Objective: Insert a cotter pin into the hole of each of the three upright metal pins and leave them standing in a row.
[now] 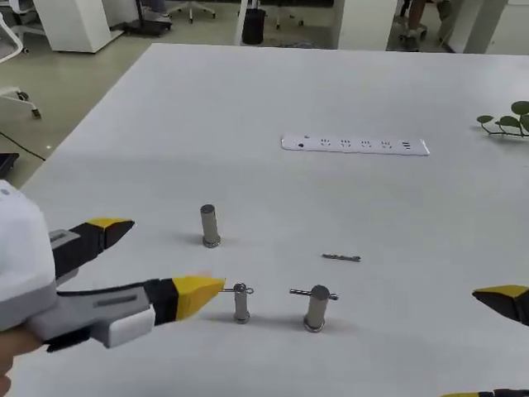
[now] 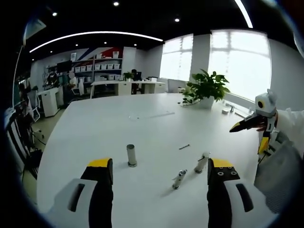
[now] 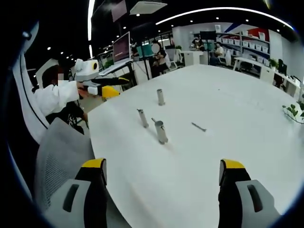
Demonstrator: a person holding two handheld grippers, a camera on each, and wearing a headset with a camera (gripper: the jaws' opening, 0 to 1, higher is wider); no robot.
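Yellow-tipped left gripper, spread empty like the right gripper, sits beside a fitted metal pin; a nudge could topple it.

a white power strip lies on the table — a leafy plant well apart.

Left gripper, right gripper: jaws of both wide apart.

The left tool and right tool share grey-white bodies, 2 black jaws (yellow-tipped); sleeve white.
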